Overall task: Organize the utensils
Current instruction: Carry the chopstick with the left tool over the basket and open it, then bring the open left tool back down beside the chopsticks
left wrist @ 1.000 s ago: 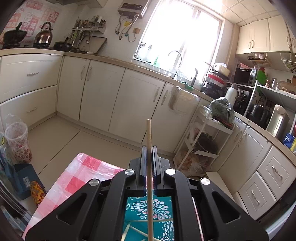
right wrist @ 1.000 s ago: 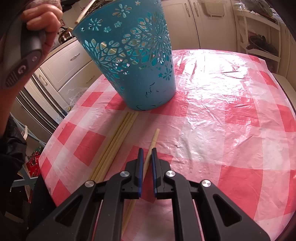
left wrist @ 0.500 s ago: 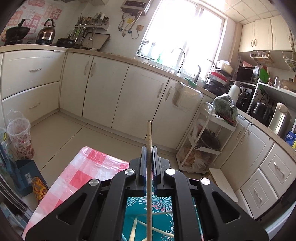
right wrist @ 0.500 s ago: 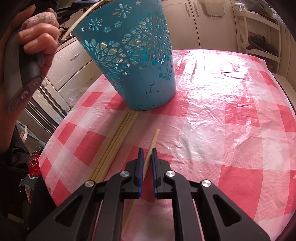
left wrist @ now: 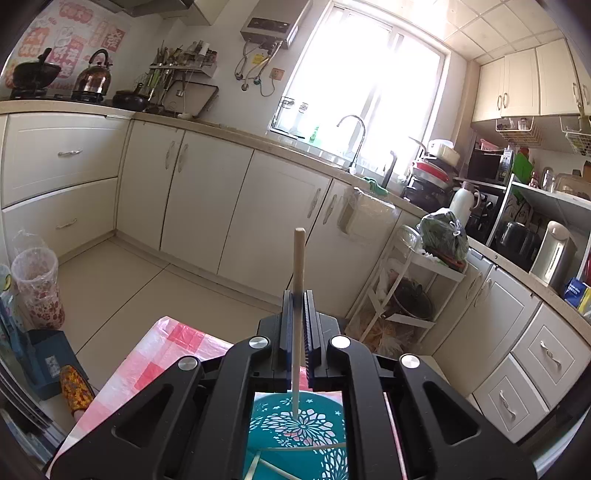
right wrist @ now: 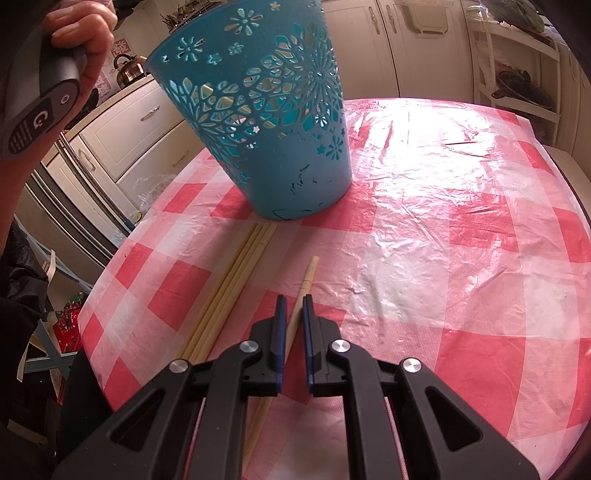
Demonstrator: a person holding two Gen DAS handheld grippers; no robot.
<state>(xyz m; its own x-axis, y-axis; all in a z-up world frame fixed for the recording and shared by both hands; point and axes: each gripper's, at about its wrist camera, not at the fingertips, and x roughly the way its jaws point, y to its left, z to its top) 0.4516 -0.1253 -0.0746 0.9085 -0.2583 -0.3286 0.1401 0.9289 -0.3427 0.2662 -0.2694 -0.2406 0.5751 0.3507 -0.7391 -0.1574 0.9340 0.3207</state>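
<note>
Left wrist view shows the left gripper (left wrist: 297, 332) clamped shut on a thin, light, stiff wooden chopstick (left wrist: 298, 266) held upright above the teal basket (left wrist: 295, 424), pinched near mid-length, likely slippery, while the right gripper (right wrist: 291, 332) closes around another chopstick (right wrist: 304, 288) on the table.

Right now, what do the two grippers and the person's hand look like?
Both the left gripper and right gripper are matte black, angular, with cut-out arms, silver round bolts and blue-edged pads. The hand grips a dark grey handle with white markings; a black sleeve shows below.
</note>
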